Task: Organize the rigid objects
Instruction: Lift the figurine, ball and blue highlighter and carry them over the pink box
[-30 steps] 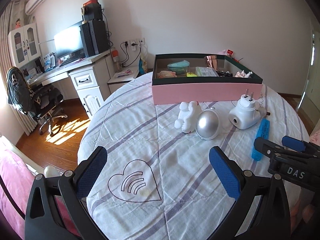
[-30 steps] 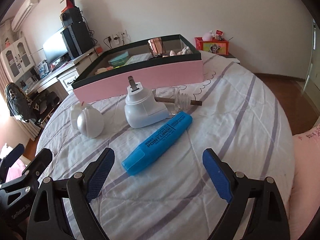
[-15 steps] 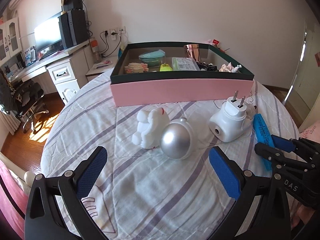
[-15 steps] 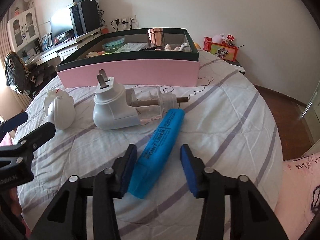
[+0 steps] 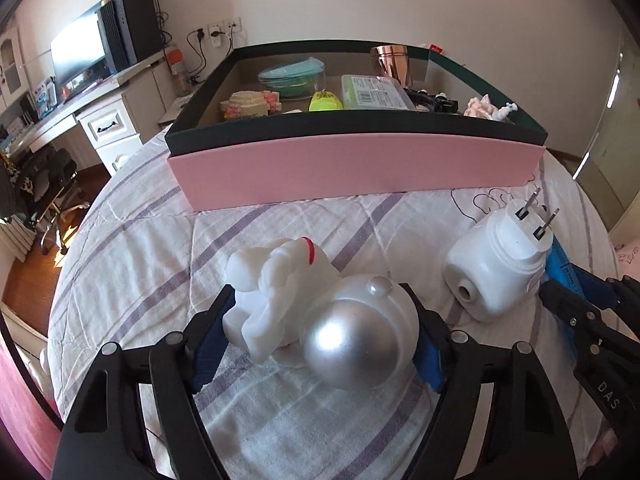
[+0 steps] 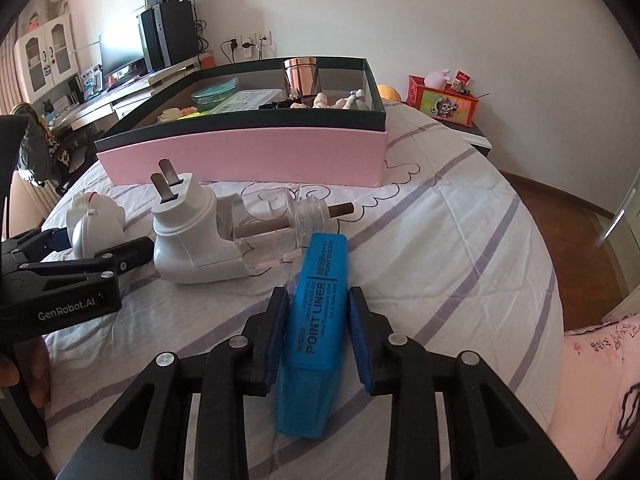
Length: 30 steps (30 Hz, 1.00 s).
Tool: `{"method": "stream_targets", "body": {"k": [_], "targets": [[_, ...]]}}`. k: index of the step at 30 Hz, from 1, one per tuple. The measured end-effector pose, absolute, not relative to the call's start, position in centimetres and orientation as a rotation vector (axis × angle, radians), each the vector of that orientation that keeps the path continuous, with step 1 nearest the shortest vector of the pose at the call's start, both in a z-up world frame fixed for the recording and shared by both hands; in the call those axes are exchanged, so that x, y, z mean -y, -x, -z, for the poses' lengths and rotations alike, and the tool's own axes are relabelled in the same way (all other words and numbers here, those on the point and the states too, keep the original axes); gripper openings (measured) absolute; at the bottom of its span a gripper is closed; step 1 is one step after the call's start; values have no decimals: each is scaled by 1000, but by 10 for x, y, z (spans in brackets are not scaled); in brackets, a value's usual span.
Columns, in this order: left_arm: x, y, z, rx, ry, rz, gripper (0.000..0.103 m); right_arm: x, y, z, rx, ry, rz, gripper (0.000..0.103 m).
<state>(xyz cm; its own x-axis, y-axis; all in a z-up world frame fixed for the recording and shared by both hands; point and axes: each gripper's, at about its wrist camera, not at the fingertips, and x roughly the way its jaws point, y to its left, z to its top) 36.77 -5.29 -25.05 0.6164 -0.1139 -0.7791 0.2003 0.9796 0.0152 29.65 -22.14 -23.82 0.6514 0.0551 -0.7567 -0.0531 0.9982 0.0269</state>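
In the left wrist view my left gripper (image 5: 320, 332) is shut on a white astronaut figure with a silver helmet (image 5: 320, 316), which lies on the striped cloth. In the right wrist view my right gripper (image 6: 318, 320) is shut on a blue highlighter marked POINT LINER (image 6: 316, 328), also lying on the cloth. A white plug-in device with two prongs (image 5: 500, 264) lies between the two grippers; it also shows in the right wrist view (image 6: 192, 236) with a clear bottle (image 6: 280, 228) attached. The pink box with a dark rim (image 5: 356, 160) stands behind, holding several items.
The round table has a white cloth with purple stripes (image 6: 440, 240). In the box are a copper cup (image 5: 390, 62), a teal bowl (image 5: 292, 76) and a clear case (image 5: 374, 92). A desk with a monitor (image 5: 80, 52) stands at the left. A red box (image 6: 442, 100) sits on a stand behind.
Both grippers moved forward and closed: the left one from open onto the astronaut figure, the right one tighter onto the blue highlighter.
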Motion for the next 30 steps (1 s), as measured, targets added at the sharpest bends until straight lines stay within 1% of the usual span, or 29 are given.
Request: {"method": "stream_targets", "body": {"k": [3, 7, 13, 16, 21, 30], "targets": [[52, -362, 246, -863, -86, 210, 78, 223, -293, 238, -853, -3, -77, 27], [48, -341, 232, -786, -97, 206, 78, 229, -285, 237, -832, -60, -104, 26], [38, -299, 214, -687, -92, 184, 78, 241, -256, 223, -723, -236, -180, 27], [34, -278, 198, -638, -69, 193, 78, 231, -237, 201, -646, -232, -194, 27], [29, -242, 164, -548, -61, 202, 78, 198, -203, 155, -512, -146, -221, 27], [13, -176, 107, -372, -53, 178, 78, 166, -153, 102, -381, -44, -226, 27]]}}
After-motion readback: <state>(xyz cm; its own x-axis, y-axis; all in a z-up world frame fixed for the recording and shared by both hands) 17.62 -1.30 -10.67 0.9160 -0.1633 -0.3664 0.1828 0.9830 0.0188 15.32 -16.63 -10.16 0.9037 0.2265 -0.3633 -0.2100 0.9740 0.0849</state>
